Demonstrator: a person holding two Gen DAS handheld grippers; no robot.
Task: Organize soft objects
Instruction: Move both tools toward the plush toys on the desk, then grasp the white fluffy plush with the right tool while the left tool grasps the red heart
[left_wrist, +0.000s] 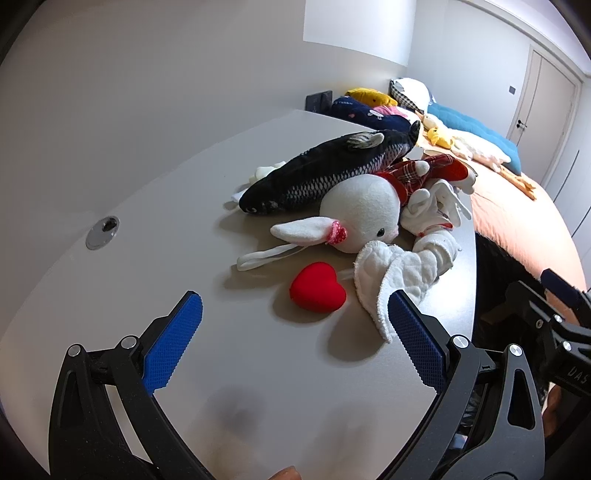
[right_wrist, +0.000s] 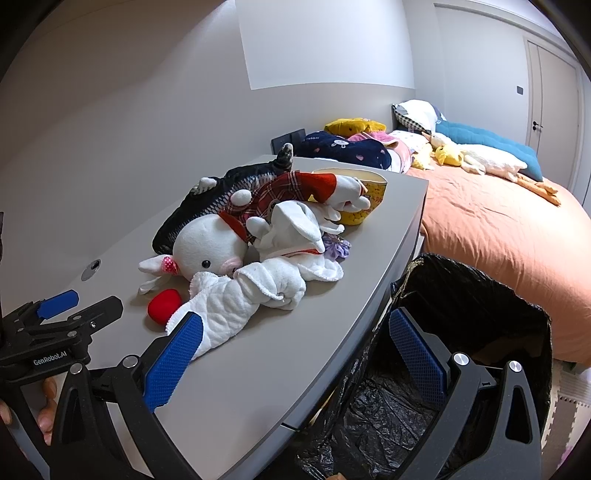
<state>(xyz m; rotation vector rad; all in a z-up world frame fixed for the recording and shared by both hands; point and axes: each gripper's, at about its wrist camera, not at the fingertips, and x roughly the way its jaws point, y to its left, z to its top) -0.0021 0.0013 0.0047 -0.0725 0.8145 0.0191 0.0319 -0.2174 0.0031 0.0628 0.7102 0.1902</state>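
A pile of soft toys lies on the grey desk (left_wrist: 155, 229): a white plush rabbit (left_wrist: 364, 212) in a red plaid dress, a dark plush fish (left_wrist: 332, 166) behind it, a red plush heart (left_wrist: 317, 291) in front, and a white quilted cloth (left_wrist: 395, 275) at the right. My left gripper (left_wrist: 295, 321) is open just short of the heart, its right finger beside the cloth. In the right wrist view the rabbit (right_wrist: 210, 245), fish (right_wrist: 218, 192), heart (right_wrist: 164, 305) and cloth (right_wrist: 240, 302) appear again. My right gripper (right_wrist: 295, 343) is open at the desk's edge, near the cloth.
A yellow paper cup (right_wrist: 369, 195) stands behind the pile, with a purple scrunchie (right_wrist: 338, 248) beside it. A bin lined with a black bag (right_wrist: 461, 314) sits below the desk's right edge. An orange bed (right_wrist: 498, 236) with pillows and plush ducks lies beyond. A cable hole (left_wrist: 103, 232) is at desk left.
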